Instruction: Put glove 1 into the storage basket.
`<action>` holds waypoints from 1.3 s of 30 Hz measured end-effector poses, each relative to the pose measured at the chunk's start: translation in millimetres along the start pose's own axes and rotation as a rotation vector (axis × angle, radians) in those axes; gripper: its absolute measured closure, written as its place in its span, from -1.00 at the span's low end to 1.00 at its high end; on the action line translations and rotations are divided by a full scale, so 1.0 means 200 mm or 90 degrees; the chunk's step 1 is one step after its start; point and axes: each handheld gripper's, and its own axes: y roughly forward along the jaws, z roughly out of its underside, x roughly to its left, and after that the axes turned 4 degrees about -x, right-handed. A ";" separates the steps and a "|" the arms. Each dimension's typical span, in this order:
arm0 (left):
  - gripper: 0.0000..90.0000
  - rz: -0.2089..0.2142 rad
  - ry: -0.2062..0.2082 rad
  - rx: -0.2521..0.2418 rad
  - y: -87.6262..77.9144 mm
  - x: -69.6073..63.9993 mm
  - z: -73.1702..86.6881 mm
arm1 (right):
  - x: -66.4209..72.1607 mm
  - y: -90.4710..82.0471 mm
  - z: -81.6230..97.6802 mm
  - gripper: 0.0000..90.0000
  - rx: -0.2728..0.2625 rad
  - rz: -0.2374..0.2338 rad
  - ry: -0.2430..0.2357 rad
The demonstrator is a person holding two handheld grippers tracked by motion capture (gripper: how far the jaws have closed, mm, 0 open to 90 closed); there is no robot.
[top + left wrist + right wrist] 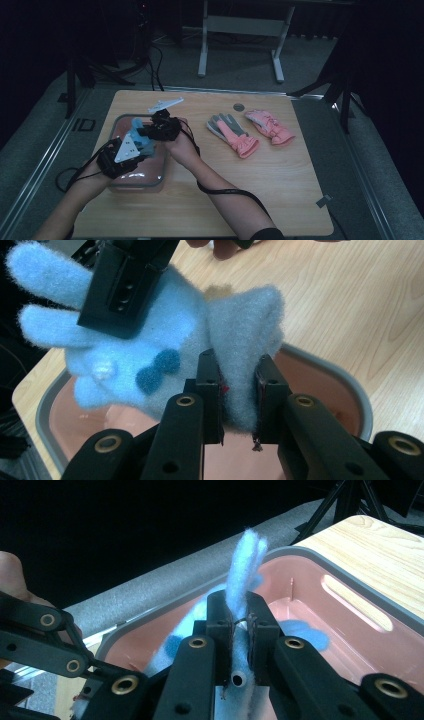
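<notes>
Light-blue fleece glove (165, 340) with a dark-blue bow, held up over the pink bin (160, 167) at left of centre in the high view. Pinched at the cuff between the left gripper (239, 390) fingers, clamped farther along by the right gripper (240, 625) fingers, both closed tight on fabric. Best kept taut between the two grips, lifted clear of the bin's grey rim before going sideways. Farther right on the wooden surface (280, 185), a pink-and-grey glove pair (250, 131) lying flat.

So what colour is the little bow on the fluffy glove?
Dark blue bow on the light blue fleece glove, clearest in the left gripper view.
</notes>
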 end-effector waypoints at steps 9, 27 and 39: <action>0.74 0.020 -0.021 0.026 0.08 -0.01 0.09 | -0.01 0.09 0.08 0.86 0.031 0.007 0.008; 0.73 0.042 -0.032 0.112 0.29 -0.01 0.15 | -0.11 0.27 0.21 0.86 0.112 0.034 0.030; -0.01 0.030 -0.088 0.194 0.41 0.06 0.15 | -0.17 0.26 0.16 0.00 0.105 0.078 0.058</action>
